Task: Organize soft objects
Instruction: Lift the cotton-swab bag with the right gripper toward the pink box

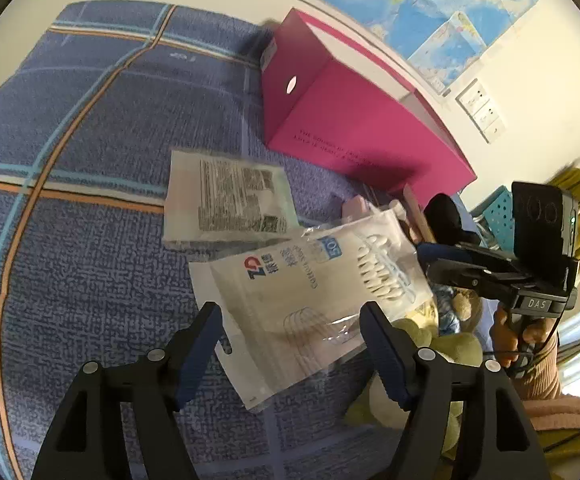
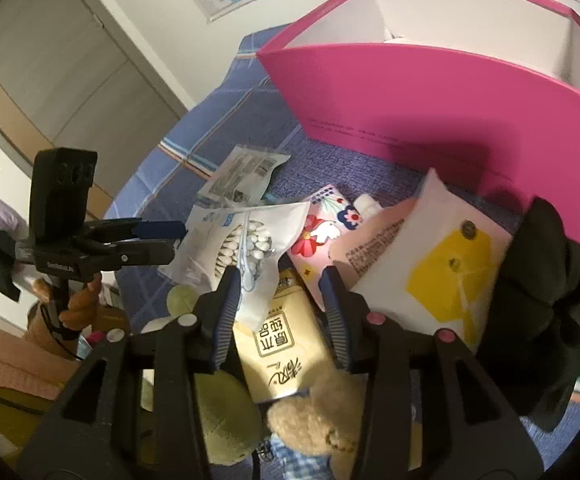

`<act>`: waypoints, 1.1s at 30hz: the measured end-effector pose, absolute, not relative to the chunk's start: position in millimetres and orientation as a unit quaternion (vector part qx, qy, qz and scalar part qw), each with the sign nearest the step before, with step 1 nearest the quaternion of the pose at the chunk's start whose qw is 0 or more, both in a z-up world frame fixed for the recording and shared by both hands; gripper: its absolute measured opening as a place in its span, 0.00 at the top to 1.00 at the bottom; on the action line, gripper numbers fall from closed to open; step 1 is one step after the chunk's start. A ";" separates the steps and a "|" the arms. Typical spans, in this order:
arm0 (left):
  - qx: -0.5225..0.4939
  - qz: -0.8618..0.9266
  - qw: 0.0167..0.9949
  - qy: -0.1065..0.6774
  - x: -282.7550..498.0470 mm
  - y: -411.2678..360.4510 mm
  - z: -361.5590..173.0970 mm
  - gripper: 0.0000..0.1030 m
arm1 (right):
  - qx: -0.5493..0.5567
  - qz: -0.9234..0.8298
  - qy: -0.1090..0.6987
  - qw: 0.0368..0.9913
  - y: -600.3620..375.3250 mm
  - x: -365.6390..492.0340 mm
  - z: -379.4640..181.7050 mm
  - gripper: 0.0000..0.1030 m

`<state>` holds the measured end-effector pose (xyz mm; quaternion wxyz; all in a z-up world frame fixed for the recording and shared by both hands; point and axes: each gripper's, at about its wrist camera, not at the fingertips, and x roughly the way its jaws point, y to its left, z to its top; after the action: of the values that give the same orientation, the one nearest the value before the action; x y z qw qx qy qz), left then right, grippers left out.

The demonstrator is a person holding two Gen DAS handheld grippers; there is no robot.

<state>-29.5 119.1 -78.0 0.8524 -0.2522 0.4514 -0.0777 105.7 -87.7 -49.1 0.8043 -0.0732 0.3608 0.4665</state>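
The pink box [image 2: 450,92] stands open at the far side of the bed [image 1: 89,160], its white inside empty as far as can be seen. It is the likely home for the soft things, and its tall near wall is the first hazard: anything carried in low could catch on that edge and tip the box.

In front of it lies a crowded heap: a white tissue pack [image 2: 438,264] with a yellow patch, a black cloth [image 2: 546,304], a beige tissue pack [image 2: 285,344], a flowered pouch [image 2: 322,228], and a green plush toy [image 2: 217,420] beside a tan teddy bear [image 2: 318,420]. Pulling one piece could drag its neighbours off the bed's near edge.

The bag of cotton swabs [image 1: 314,292] lies between the fingers of the left hand-held gripper [image 1: 290,340], whose jaws stand apart without pressing it. The slick film could slip or crumple if pinched at a corner only. A flat printed packet [image 1: 225,200] lies just beyond, overlapped by the bag, and may be swept along.

The right hand-held gripper [image 2: 277,308] hovers with jaws apart over the beige pack, holding nothing; its left finger sits close to the bag's lower corner and could snag it.
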 end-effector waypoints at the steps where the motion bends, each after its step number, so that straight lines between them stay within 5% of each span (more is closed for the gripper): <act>1: -0.252 -0.080 0.852 0.452 -28.9 118.1 -79.6 0.29 | -0.078 0.471 0.362 0.801 -83.6 105.8 -49.3 0.57; 6: -0.239 -0.086 0.857 0.449 -29.2 115.4 -80.7 0.29 | -0.096 0.491 0.372 0.782 -64.9 105.4 -56.1 0.58; 8: -0.236 -0.087 0.858 0.449 -27.8 114.0 -80.6 0.29 | -0.103 0.487 0.368 0.785 -59.7 103.7 -57.8 0.76; 14: -0.247 -0.079 0.860 0.439 -29.6 119.3 -77.6 0.29 | -0.105 0.470 0.334 0.810 -70.5 89.5 -47.5 0.84; 33: -0.207 -0.185 0.835 0.475 25.9 87.0 -78.1 0.18 | -0.055 0.436 0.316 0.841 -113.5 96.5 -40.8 0.80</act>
<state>25.9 87.0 -78.1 0.8351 -0.2072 0.4748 -0.1851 96.5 -113.5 -40.8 0.8409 -0.0549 0.3162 0.4358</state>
